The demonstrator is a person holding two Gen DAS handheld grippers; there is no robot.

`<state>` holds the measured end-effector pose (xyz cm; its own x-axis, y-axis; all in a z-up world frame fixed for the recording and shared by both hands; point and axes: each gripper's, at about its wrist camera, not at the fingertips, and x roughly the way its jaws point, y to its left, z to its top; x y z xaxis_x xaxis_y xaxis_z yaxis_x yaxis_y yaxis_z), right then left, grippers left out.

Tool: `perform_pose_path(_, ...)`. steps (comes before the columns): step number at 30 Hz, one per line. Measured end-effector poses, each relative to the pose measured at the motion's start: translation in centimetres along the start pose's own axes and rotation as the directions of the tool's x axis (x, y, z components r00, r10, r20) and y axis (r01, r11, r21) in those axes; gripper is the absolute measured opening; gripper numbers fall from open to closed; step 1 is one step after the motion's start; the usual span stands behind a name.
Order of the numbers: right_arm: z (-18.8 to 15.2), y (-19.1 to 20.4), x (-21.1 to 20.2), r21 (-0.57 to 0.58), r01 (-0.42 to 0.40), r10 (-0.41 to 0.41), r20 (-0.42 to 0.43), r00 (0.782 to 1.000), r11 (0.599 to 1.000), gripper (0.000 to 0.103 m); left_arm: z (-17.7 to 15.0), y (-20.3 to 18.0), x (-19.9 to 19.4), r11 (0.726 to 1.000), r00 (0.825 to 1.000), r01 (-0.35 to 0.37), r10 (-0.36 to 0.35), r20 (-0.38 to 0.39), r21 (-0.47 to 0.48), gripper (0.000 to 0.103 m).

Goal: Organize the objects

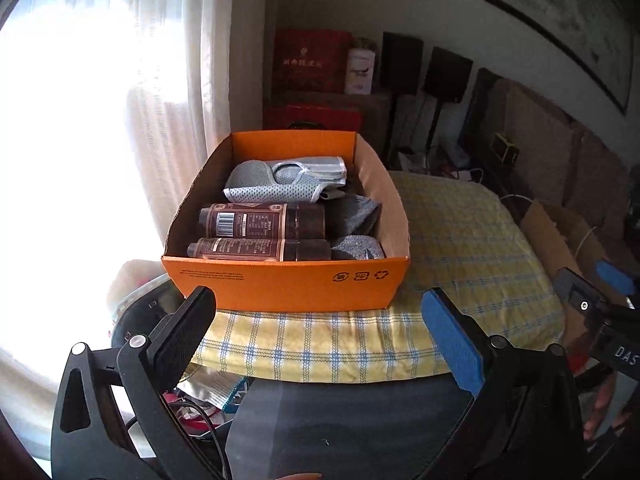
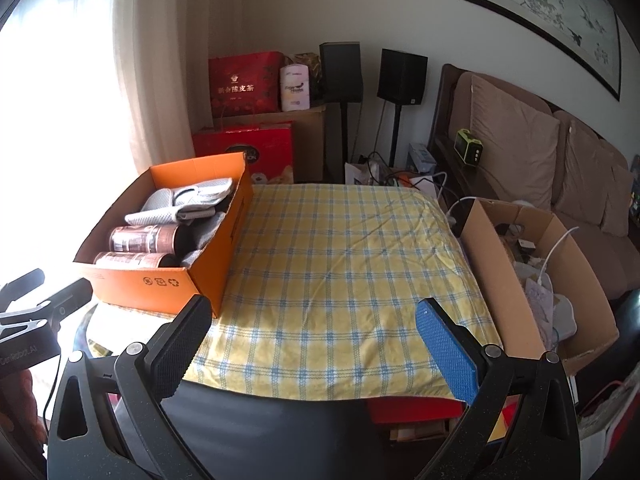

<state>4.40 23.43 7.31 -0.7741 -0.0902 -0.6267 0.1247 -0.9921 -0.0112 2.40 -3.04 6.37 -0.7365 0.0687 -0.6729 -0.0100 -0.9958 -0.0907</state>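
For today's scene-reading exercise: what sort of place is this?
Probably a lived-in room at home: a cushioned sofa, a framed painting, speakers on stands, and a checked cloth under an orange box.

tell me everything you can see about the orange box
The orange box is an open-topped corrugated cardboard carton, orange outside with a plain brown inner wall, and small printed recycling symbols on its near face. It sits upright at the left edge of the yellow checked cloth. Inside lie two brown bottles on their sides, a grey mesh garment behind them, and dark grey fabric at the right. Neither gripper touches it.
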Motion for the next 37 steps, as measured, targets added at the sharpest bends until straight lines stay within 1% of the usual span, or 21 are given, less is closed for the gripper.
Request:
perform_pose_path(3, -0.1, -0.1, 0.2, 0.003, 0.005, -0.005, -0.005, 1.0, 1.0, 0.103, -0.1, -0.3, -0.2, 1.0, 1.0, 0.006, -0.006, 0.003, 0.01, 0.103)
perform_pose_path(6, -0.1, -0.2, 0.4, 0.005, 0.013, -0.013, -0.008, 1.0, 1.0, 0.103, -0.1, -0.2, -0.4, 1.0, 1.0, 0.003, -0.003, 0.018, 0.0, 0.103)
perform_pose_path(16, -0.2, -0.6, 0.3, 0.014, 0.023, -0.023, -0.005, 1.0, 1.0, 0.103, -0.1, 0.0, 0.1, 1.0, 1.0, -0.011, 0.011, -0.001, -0.005, 0.103)
perform_pose_path(37, -0.4, -1.0, 0.6, 0.027, 0.017, -0.017, -0.024, 1.0, 0.999, 0.103, 0.0, -0.6, 0.1, 0.999, 1.0, -0.023, 0.023, 0.002, 0.022, 0.103)
